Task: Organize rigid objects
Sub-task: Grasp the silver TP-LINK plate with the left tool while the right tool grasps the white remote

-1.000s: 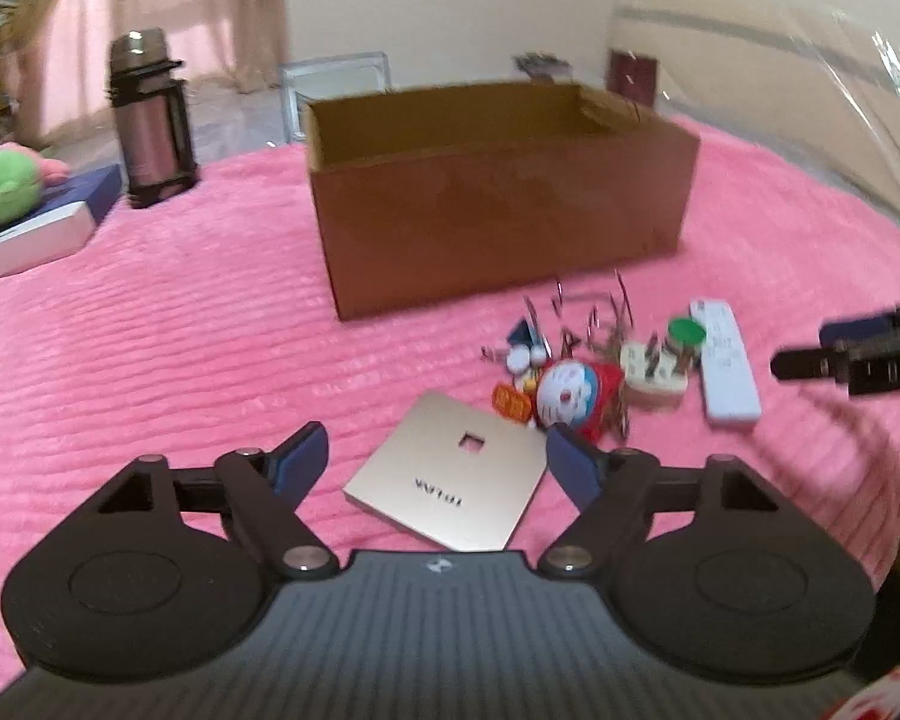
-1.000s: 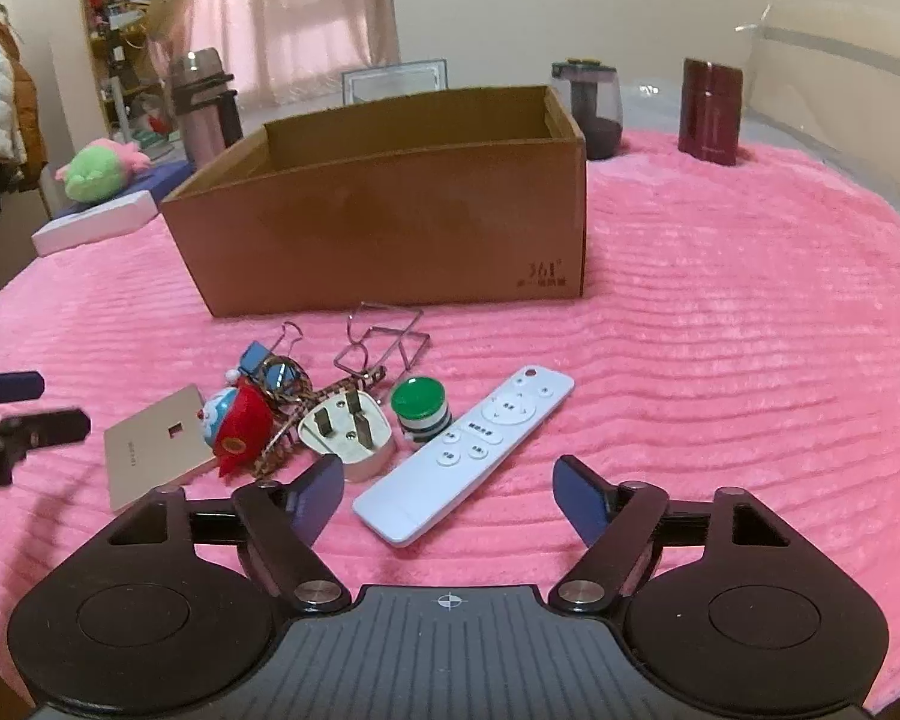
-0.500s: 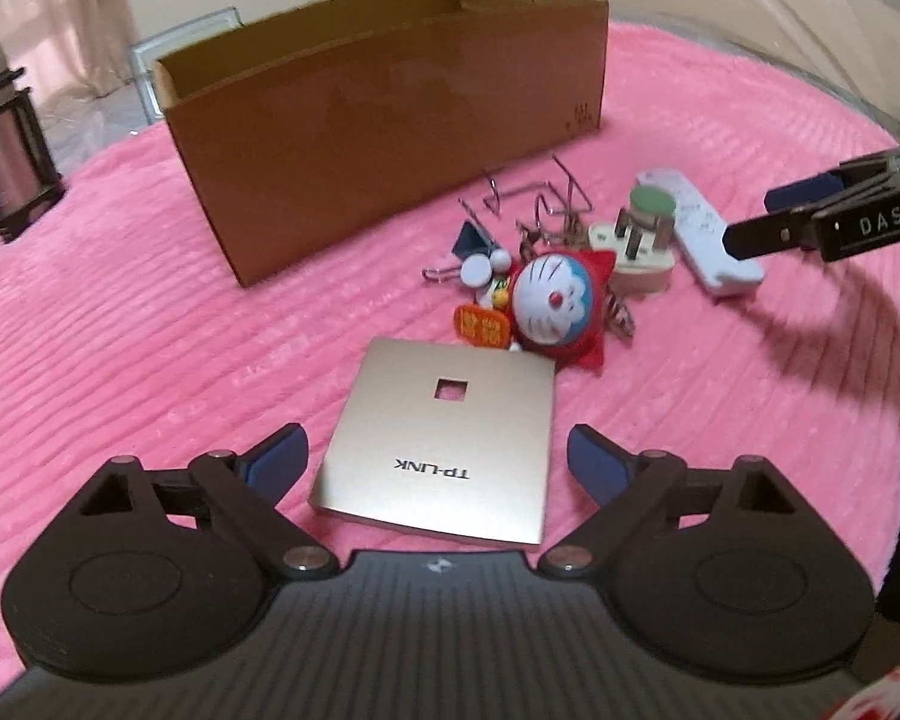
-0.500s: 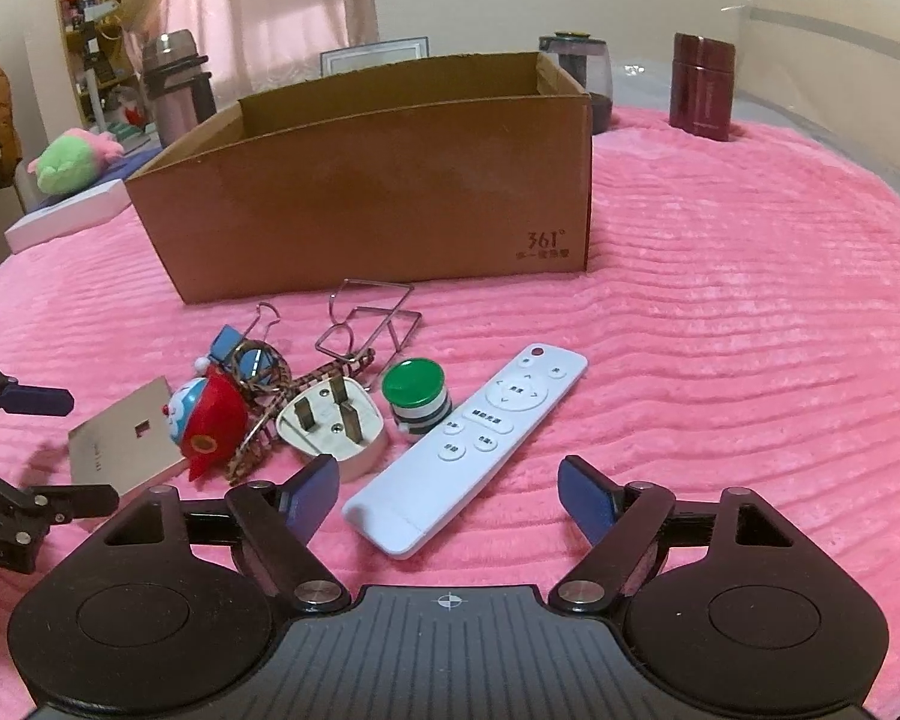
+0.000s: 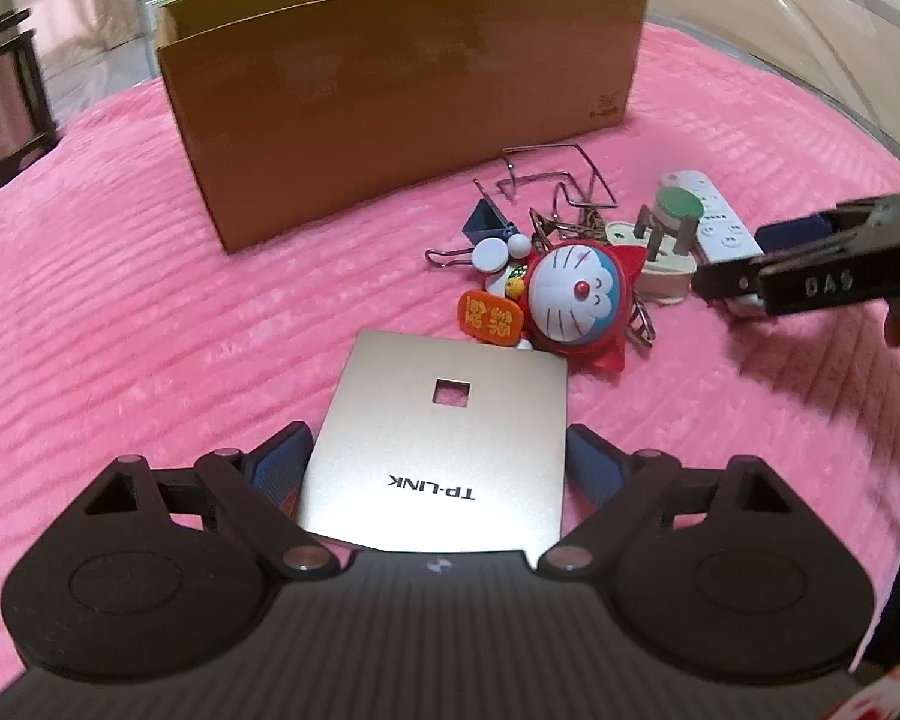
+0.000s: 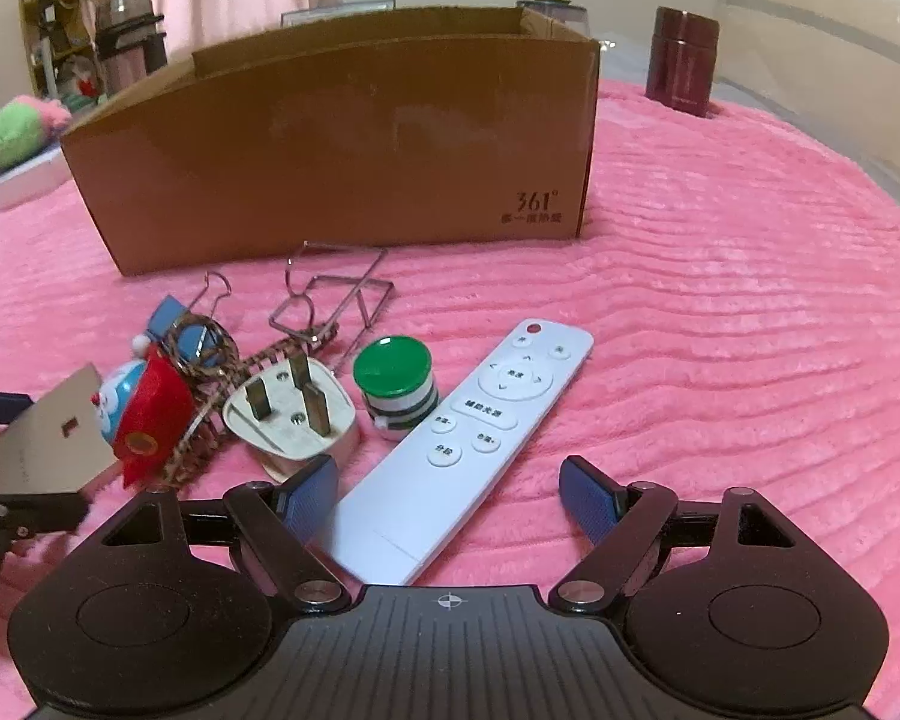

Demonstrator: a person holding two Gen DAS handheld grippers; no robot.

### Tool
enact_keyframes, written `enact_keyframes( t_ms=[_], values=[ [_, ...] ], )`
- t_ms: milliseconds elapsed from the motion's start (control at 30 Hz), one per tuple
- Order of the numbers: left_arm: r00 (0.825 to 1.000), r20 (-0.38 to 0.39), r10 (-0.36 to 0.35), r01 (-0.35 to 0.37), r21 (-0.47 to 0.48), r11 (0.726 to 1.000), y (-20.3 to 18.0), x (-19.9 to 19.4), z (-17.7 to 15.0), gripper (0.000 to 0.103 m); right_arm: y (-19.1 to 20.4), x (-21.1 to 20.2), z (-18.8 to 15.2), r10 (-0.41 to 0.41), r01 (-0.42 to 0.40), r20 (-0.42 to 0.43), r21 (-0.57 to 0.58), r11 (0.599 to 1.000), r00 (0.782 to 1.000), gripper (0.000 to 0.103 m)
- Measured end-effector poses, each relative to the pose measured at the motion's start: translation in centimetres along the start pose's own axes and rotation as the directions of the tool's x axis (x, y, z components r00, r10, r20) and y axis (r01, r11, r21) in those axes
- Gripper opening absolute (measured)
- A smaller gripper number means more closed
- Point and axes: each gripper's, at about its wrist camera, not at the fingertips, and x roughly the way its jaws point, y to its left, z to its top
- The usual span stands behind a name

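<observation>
The right gripper (image 6: 447, 489) stands open over the remote's (image 6: 459, 447) near end. A plug (image 6: 291, 417), green cap (image 6: 393, 367) and box (image 6: 342, 144) lie beyond.

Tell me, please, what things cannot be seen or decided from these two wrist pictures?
- Inside of the cardboard box: its front wall hides the floor in both views.
- Near end of the white remote: the right gripper body covers it in the right wrist view.
- Near edge of the TP-LINK plate: the left gripper body covers it, so contact with the jaws is unclear.
- Small print on the remote's buttons: too small to read.
</observation>
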Motion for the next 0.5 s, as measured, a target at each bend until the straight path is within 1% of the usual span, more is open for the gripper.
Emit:
enact_keyframes(
  t_ms=[67, 133, 200, 267, 333, 500],
  values=[
    [1.000, -0.003, 0.022, -0.022, -0.020, 1.000, -0.6, -0.2, -0.1, 0.088, 0.1, 0.1, -0.1, -0.008, 0.008, -0.004, -0.028, 1.000, 1.000, 0.077],
    [0.999, -0.004, 0.036, -0.036, -0.043, 0.998, -1.2, -0.5, -0.2, 0.087, 0.0, -0.3, -0.3, -0.010, 0.010, 0.003, -0.051, 0.999, 1.000, 0.065],
    [0.999, -0.004, 0.044, -0.045, -0.071, 0.996, -1.7, -0.8, -0.4, 0.087, -0.3, -0.8, -0.5, -0.008, 0.008, 0.002, -0.070, 0.998, 1.000, 0.044],
    [0.998, -0.003, 0.059, -0.059, -0.096, 0.994, -2.2, -1.1, -0.7, 0.087, -0.9, -1.5, -0.8, -0.009, 0.008, -0.002, -0.087, 0.996, 1.000, 0.037],
    [0.997, -0.001, 0.076, -0.075, -0.128, 0.989, -2.8, -1.4, -1.1, 0.087, -1.8, -2.3, -1.2, -0.001, 0.000, -0.008, -0.092, 0.996, 1.000, 0.035],
    [0.993, 0.015, 0.118, -0.113, -0.190, 0.975, -4.7, -2.3, -1.9, 0.087, -4.3, -4.3, -2.8, 0.029, -0.032, -0.026, -0.130, 0.991, 0.999, 0.035]
  ],
)
